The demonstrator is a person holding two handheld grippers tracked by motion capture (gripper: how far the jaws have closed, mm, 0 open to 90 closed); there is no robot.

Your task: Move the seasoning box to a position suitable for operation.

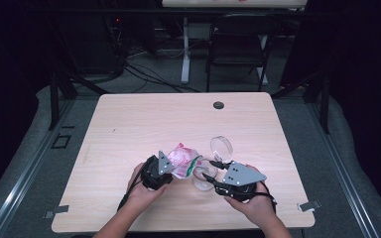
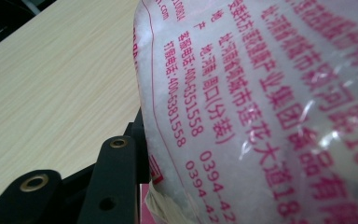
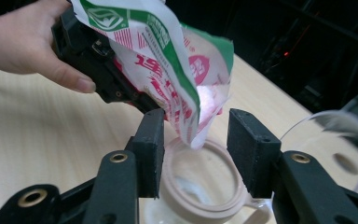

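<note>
While tilted over the jar (image 3: 200, 186), white-filled bag (image 3: 168, 70) pinched by left gripper (image 1: 171, 171); right gripper (image 3: 196, 154) spread.

**Both hands low at the near edge, grippers angled in toward each other**

Left hand (image 1: 141, 191) wraps its left gripper (image 1: 171, 166), jaws clamped on the bag (image 1: 182, 157). Right hand (image 1: 253, 201) holds the right gripper (image 1: 207, 168) pointing left, jaws apart around the jar (image 3: 200, 182), pads not pressing it.

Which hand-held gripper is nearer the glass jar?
Right. The right hand-held gripper straddles the glass jar at its rim; the left hand-held gripper holds the bag tilted above it.
</note>
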